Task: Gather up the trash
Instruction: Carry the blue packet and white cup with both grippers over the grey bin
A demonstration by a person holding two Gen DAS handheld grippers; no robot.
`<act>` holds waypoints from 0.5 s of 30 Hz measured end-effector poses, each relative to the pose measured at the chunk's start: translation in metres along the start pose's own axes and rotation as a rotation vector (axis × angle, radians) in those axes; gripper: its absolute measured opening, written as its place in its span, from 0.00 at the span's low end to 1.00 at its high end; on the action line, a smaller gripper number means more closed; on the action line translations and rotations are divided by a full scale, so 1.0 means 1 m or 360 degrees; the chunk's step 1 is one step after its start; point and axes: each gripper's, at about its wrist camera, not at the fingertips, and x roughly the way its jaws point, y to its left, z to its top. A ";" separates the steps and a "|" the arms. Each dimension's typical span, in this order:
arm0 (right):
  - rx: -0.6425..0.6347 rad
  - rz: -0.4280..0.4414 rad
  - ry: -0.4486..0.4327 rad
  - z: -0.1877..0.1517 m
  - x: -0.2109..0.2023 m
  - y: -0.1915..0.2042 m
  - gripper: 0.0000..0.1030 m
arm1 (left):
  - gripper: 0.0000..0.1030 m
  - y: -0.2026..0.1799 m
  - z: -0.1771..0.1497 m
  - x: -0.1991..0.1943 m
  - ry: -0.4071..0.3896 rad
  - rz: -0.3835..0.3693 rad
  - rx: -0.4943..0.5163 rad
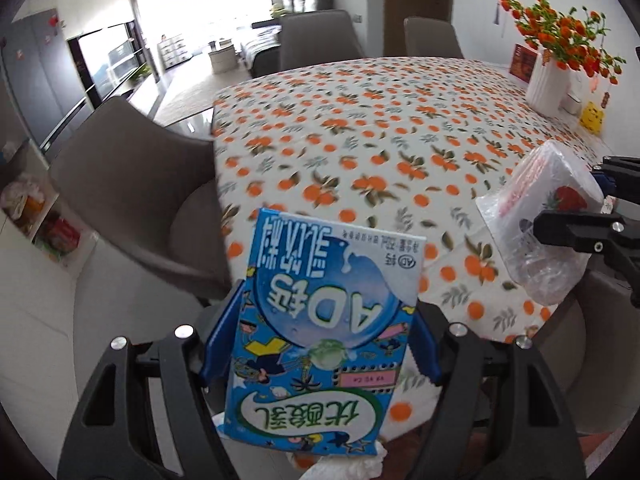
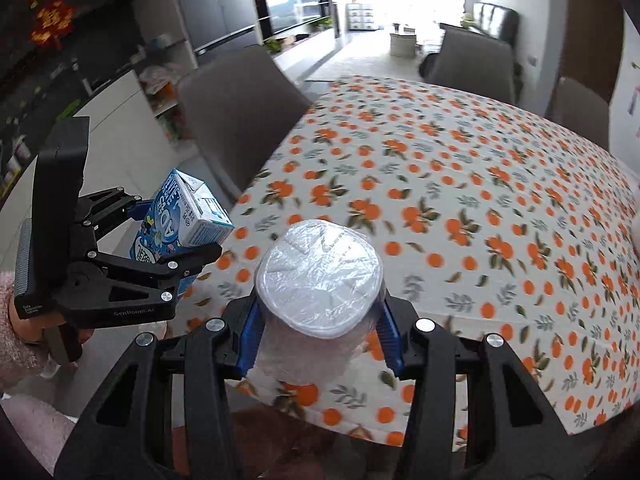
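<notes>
Grey chairs [image 1: 132,200] around orange-print tablecloth [image 1: 380,128]

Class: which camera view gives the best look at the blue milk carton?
The left wrist view: the milk carton fills the centre, its printed front facing the camera. The right wrist view shows it small at the left edge, partly behind the left tongs.

I see both views lit by daylight from the far window [image 1: 200,12], which is blown out to white with no detail behind it. I note the tablecloth [image 1: 380,128] evenly and brightly lit, with only soft shadows. I see motion blur across its orange print and on the chairs [image 1: 132,184]; the carton [image 1: 320,320] close to the lens stays fairly sharp. Fisheye distortion bows the table edge, and dark vignetting fills the corners. In the right view the shelves [image 2: 60,40] at upper left are dim.
</notes>
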 end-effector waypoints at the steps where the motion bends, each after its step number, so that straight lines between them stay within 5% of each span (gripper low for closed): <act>1: -0.0048 0.0050 0.0017 0.001 0.006 0.021 0.46 | 0.70 0.015 -0.015 -0.008 0.0014 0.0034 -0.0047; 9: -0.0296 0.0286 0.0105 0.012 0.055 0.158 0.46 | 0.70 0.130 -0.110 -0.043 0.0097 0.0199 -0.0297; 15: -0.0278 0.0257 0.0174 0.021 0.115 0.250 0.46 | 0.70 0.217 -0.158 -0.038 0.0177 0.0165 -0.0302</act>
